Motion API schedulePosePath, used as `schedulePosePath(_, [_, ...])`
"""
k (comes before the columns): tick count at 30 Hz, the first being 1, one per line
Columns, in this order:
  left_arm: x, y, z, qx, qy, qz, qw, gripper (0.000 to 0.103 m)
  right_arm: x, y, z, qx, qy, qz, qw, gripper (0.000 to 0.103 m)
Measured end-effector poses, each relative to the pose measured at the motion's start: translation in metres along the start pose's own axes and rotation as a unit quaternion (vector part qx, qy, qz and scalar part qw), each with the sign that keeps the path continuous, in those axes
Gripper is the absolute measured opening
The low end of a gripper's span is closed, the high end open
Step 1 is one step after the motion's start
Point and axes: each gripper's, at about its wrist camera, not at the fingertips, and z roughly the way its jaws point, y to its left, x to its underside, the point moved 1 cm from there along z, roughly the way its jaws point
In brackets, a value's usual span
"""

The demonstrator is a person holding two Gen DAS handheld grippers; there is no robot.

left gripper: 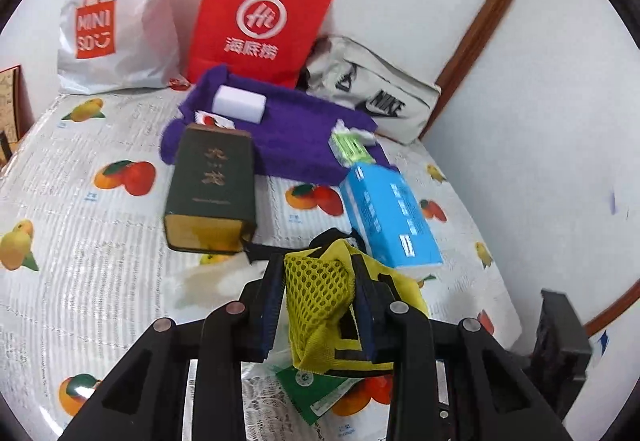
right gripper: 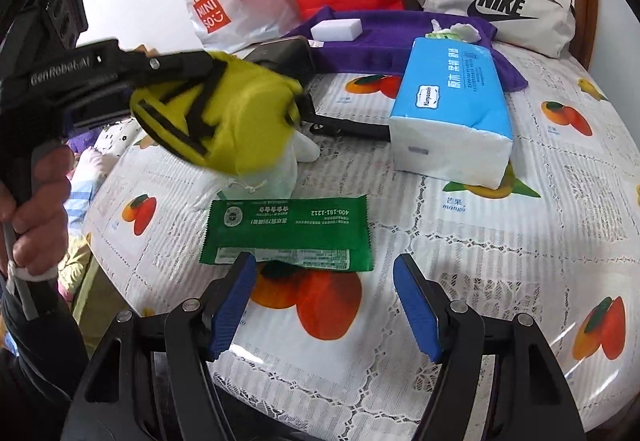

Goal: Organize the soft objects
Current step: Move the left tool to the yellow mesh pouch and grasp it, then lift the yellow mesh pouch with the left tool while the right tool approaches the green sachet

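Note:
My left gripper (left gripper: pixel 318 273) is shut on a yellow mesh pouch with black trim (left gripper: pixel 320 297), lifted off the table. In the right wrist view that pouch (right gripper: pixel 224 113) hangs over a white drawstring bag (right gripper: pixel 276 177). My right gripper (right gripper: pixel 324 261) stands open, nothing between its blue pads, just in front of a flat green packet (right gripper: pixel 288 229). A blue tissue pack (right gripper: pixel 452 105) lies to the right. A purple towel (left gripper: pixel 288 133) at the back carries a white sponge block (left gripper: pixel 239 104) and a small green tissue pack (left gripper: pixel 350 149).
A dark green box (left gripper: pixel 210 189) lies by the towel. A red paper bag (left gripper: pixel 260 17), a white Miniso bag (left gripper: pixel 108 21) and a beige Nike bag (left gripper: pixel 372 97) line the wall. The fruit-print tablecloth (right gripper: pixel 480 241) curves off at the left, near a hand (right gripper: pixel 36 209).

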Motion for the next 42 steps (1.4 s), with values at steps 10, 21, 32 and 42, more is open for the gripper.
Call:
schedulePosePath(10, [0.007, 0.053, -0.023, -0.075, -0.018, -0.037, 0.9963, 0.030, -0.003, 0.015, 0.020, -0.003, -0.007, -0.017, 1.000, 0.082])
schedulePosePath(21, [0.028, 0.091, -0.025, -0.067, -0.011, -0.074, 0.9950, 0.030, 0.007, 0.023, 0.027, 0.055, -0.009, -0.139, 0.989, 0.087])
schedulePosePath(32, [0.027, 0.106, -0.023, -0.063, -0.001, -0.083, 0.9946, 0.030, -0.017, 0.029, 0.055, 0.091, 0.005, -0.239, 0.967, 0.087])
schedulePosePath(42, [0.029, 0.113, -0.015, -0.055, 0.011, -0.092, 0.9942, 0.031, -0.029, 0.054, 0.072, 0.074, -0.012, -0.306, 0.949, 0.087])
